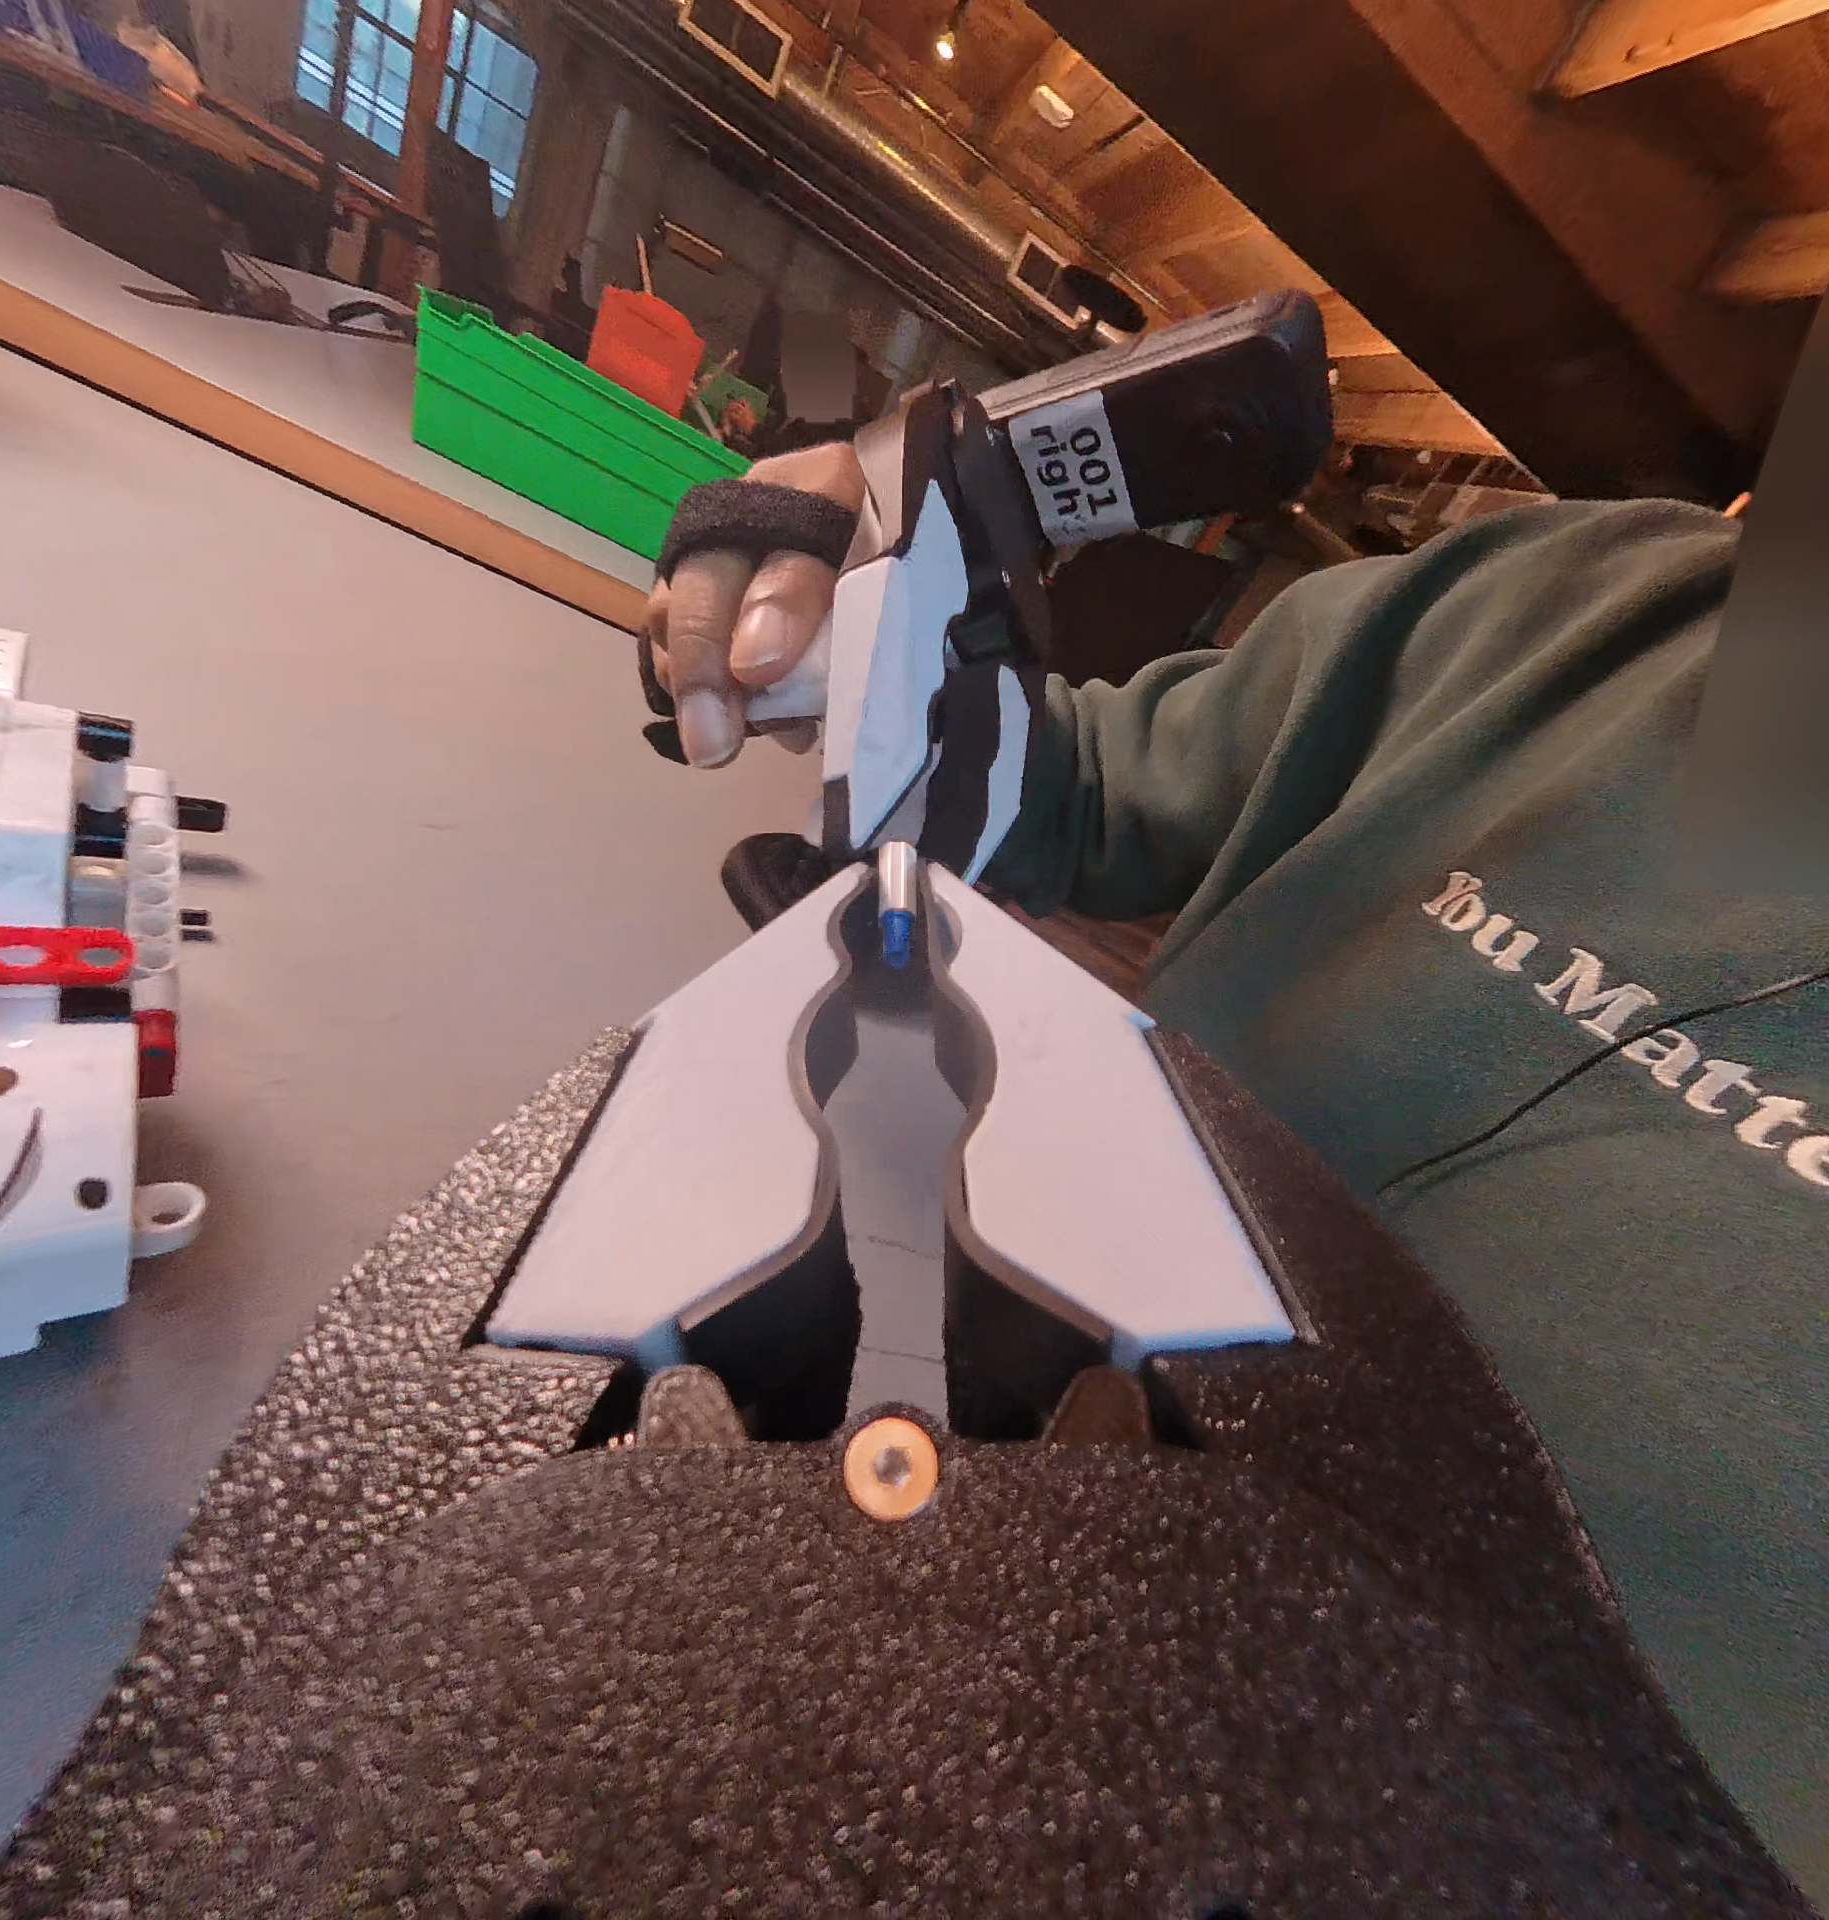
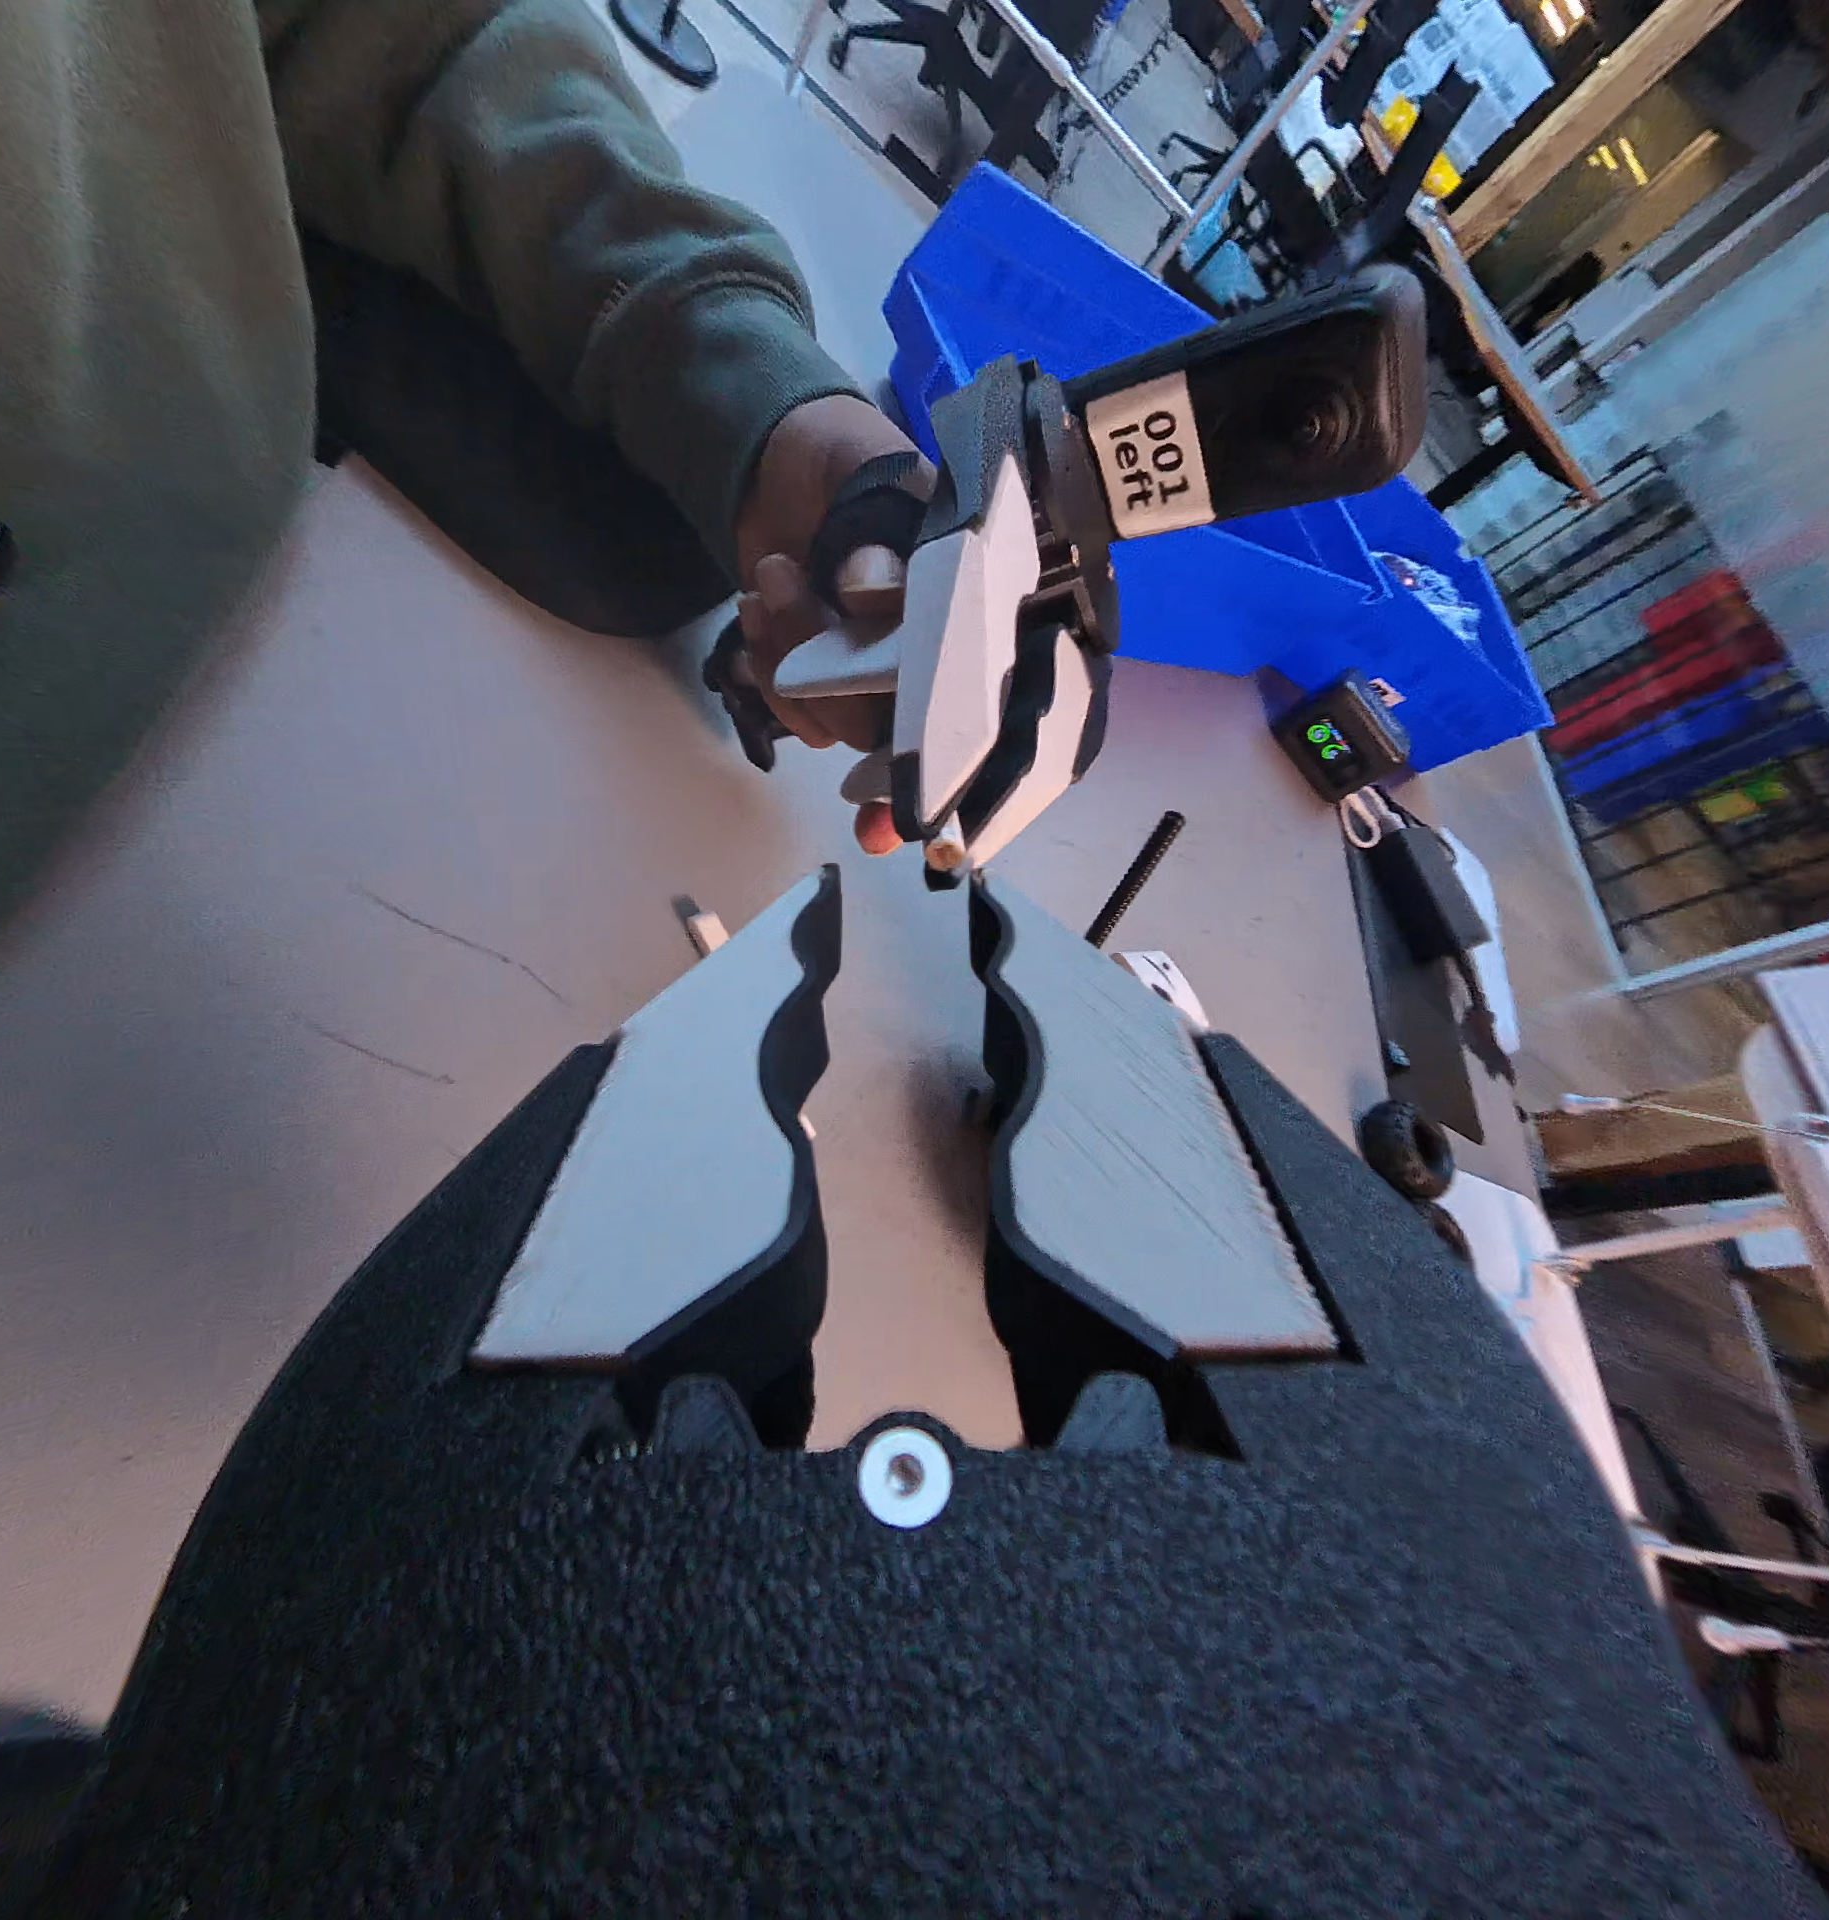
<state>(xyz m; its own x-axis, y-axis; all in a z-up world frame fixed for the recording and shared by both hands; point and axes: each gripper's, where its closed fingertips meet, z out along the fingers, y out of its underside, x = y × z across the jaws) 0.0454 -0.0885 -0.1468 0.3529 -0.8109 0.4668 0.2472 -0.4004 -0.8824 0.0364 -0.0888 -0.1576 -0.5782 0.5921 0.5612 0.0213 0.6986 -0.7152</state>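
The grey pin (image 1: 896, 883), blue at one end, sits pinched between the tips of our left gripper (image 1: 892, 896), whose jaws are closed almost fully on it, above the grey table (image 1: 422, 779). Our right gripper (image 2: 905, 894) stands partly open and holds nothing, its tips just beside the pin's end. A white brick-built model (image 1: 48, 1091) rests on the table, and a blue bin (image 2: 1253, 592) farther back.
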